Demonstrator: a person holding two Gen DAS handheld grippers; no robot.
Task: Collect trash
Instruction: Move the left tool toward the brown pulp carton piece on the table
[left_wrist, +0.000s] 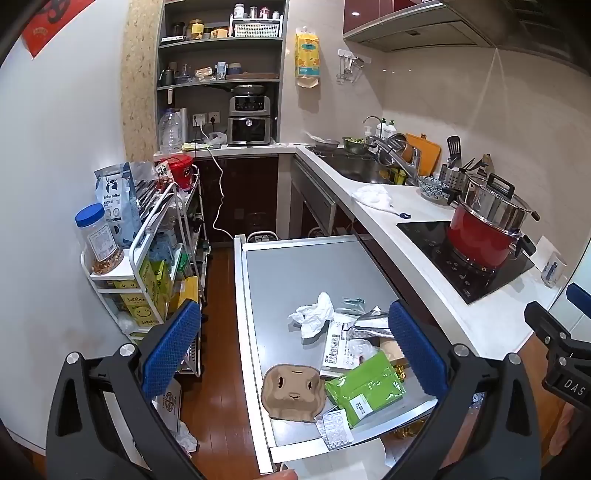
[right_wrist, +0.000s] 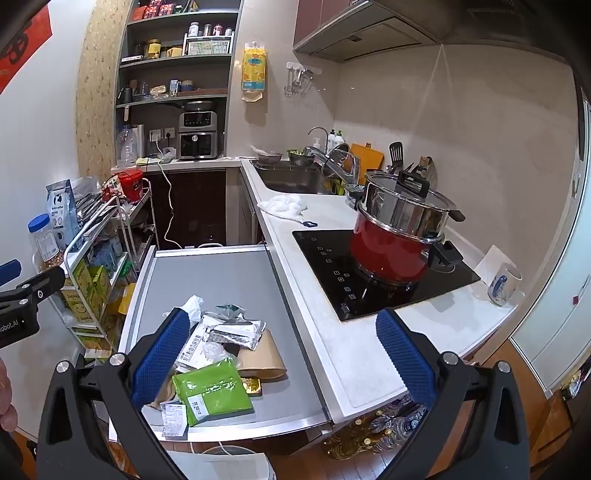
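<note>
A pile of trash lies on the near end of the grey pull-out table: a brown cardboard cup tray, a green pouch, a crumpled white tissue, silver foil wrappers, printed paper and a receipt. In the right wrist view the green pouch, foil wrappers and a brown paper bag show. My left gripper hovers open above the pile. My right gripper is open too, over the table's right edge, holding nothing.
A white counter with a black cooktop and a red pot runs along the right. A white wire cart full of boxes stands left of the table. A white bag rim sits below the table's near edge.
</note>
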